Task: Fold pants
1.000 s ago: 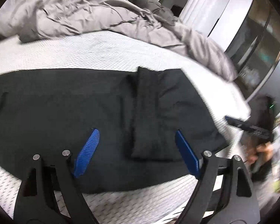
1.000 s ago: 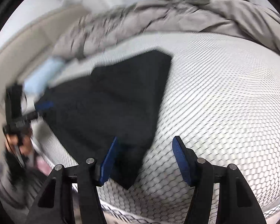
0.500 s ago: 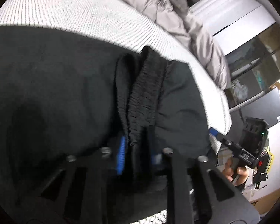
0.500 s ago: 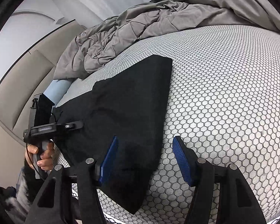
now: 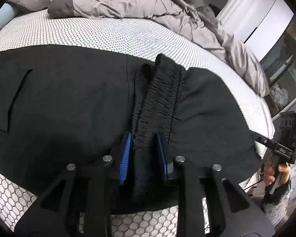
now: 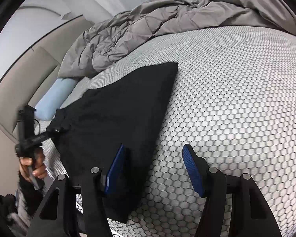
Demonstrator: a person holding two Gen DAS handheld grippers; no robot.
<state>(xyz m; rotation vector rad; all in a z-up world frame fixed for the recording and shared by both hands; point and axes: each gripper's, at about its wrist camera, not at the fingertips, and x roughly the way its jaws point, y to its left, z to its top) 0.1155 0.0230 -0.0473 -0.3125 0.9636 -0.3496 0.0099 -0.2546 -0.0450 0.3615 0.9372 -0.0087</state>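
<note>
Left gripper (image 5: 144, 154): jaws clamped on the gathered waistband (image 5: 159, 102) of the black pants (image 5: 69, 102), having just eased slightly, presumably to lift that end for a fold; right gripper (image 6: 154, 169): jaws apart, gripping nothing, set over the pants' near corner (one blue pad above the cloth, the other above bare mattress). Pants lie flat on a white honeycomb-patterned mattress (image 6: 236, 102), with a crumpled grey duvet (image 5: 132, 2) behind, a pale blue bolster (image 6: 53, 100) beside a beige headboard (image 6: 29, 71).
</note>
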